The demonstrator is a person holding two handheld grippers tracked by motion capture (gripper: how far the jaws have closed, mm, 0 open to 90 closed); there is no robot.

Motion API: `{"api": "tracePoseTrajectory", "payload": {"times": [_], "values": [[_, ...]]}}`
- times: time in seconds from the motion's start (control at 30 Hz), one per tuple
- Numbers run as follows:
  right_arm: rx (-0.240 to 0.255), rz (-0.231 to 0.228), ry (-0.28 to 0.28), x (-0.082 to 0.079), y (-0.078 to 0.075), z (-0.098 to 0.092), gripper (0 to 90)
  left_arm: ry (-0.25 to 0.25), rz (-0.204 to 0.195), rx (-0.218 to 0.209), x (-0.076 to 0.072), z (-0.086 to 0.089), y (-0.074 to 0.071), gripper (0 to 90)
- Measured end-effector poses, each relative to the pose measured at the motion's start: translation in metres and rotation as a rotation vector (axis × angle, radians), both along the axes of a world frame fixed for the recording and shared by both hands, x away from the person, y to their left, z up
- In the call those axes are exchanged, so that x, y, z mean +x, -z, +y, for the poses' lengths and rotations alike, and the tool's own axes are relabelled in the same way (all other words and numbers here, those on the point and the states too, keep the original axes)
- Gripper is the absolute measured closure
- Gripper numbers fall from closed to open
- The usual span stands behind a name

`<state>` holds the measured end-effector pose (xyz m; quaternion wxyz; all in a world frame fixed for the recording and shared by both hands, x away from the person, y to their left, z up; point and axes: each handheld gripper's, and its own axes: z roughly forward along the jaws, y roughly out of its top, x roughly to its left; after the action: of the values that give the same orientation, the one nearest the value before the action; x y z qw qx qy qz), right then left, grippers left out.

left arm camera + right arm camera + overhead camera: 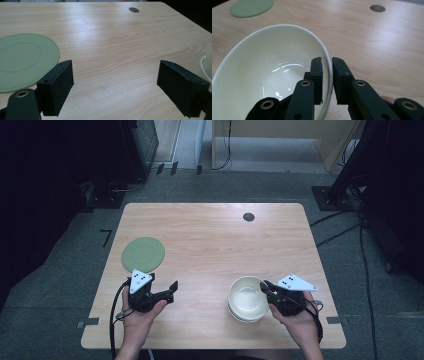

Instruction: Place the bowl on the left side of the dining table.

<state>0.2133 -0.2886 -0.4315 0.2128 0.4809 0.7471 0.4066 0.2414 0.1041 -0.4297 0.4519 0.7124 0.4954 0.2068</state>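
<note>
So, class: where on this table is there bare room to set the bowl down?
Bare wood spans the table's middle, between the green plate and the dark round hole, and the far-right side. Crowded: the near edge, around the left gripper, the white bowl and the right gripper.

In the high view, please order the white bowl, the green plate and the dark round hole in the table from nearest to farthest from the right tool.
1. White bowl: its rim sits between the right tool's jaws.
2. Dark round hole: far edge of the table.
3. Green plate: left side, beside the left tool.
</note>
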Motion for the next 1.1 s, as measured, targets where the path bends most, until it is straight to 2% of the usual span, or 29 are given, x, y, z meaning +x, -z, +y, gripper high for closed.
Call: {"api": "tracePoseTrajectory", "payload": {"times": [0.07, 0.13, 0.23, 0.33, 0.4, 0.47, 0.5, 0.57, 0.6, 0.63, 0.8, 0.9, 0.97, 1.0, 1.1], "values": [[-0.017, 0.033, 0.019, 0.001, 0.001, 0.003, 79.8, 0.002, 0.000, 0.002, 0.000, 0.000, 0.000, 13.5], [-0.041, 0.047, 0.036, 0.001, 0.001, 0.008, 80.2, 0.003, 0.000, 0.003, 0.000, 0.000, 0.000, 13.5], [-0.088, 0.033, 0.070, -0.001, 0.000, 0.012, 83.9, 0.003, -0.001, 0.001, -0.001, 0.000, -0.001, 13.5], [-0.102, 0.020, 0.070, -0.002, 0.000, 0.013, 84.3, 0.005, -0.003, 0.000, -0.001, -0.001, -0.001, 13.5], [-0.084, 0.012, 0.069, -0.002, 0.001, 0.012, 84.6, 0.007, -0.004, -0.001, -0.002, -0.002, -0.001, 13.5], [-0.051, -0.006, 0.059, -0.003, 0.003, 0.010, 84.9, 0.010, -0.006, -0.001, -0.002, -0.002, -0.001, 13.5], [-0.052, -0.030, 0.051, -0.004, 0.003, 0.010, 84.9, 0.010, -0.008, -0.002, -0.002, -0.003, -0.002, 13.5], [-0.091, -0.101, 0.037, -0.006, 0.002, 0.011, 84.9, 0.010, -0.006, -0.004, -0.002, -0.003, -0.001, 13.5], [-0.106, -0.122, 0.030, -0.007, 0.001, 0.012, 84.8, 0.010, -0.006, -0.003, -0.002, -0.003, -0.001, 13.5], [-0.112, -0.124, 0.027, -0.007, 0.001, 0.012, 84.8, 0.009, -0.006, -0.002, -0.002, -0.004, -0.001, 13.5], [-0.071, -0.064, 0.039, -0.004, 0.002, 0.010, 84.1, 0.023, -0.002, 0.008, -0.002, -0.007, 0.002, 13.5], [-0.062, -0.038, 0.053, -0.004, 0.000, 0.012, 78.7, 0.025, -0.003, 0.006, -0.003, -0.008, 0.001, 13.5], [-0.079, -0.017, 0.060, -0.003, 0.001, 0.016, 73.1, 0.025, -0.003, 0.005, -0.003, -0.009, 0.001, 13.5], [-0.096, -0.013, 0.064, -0.003, 0.001, 0.019, 73.5, 0.024, -0.003, 0.006, -0.003, -0.009, 0.001, 13.5], [-0.136, -0.032, 0.104, -0.003, 0.002, 0.022, 81.6, 0.029, -0.001, 0.005, -0.003, -0.010, 0.001, 13.5]]}}
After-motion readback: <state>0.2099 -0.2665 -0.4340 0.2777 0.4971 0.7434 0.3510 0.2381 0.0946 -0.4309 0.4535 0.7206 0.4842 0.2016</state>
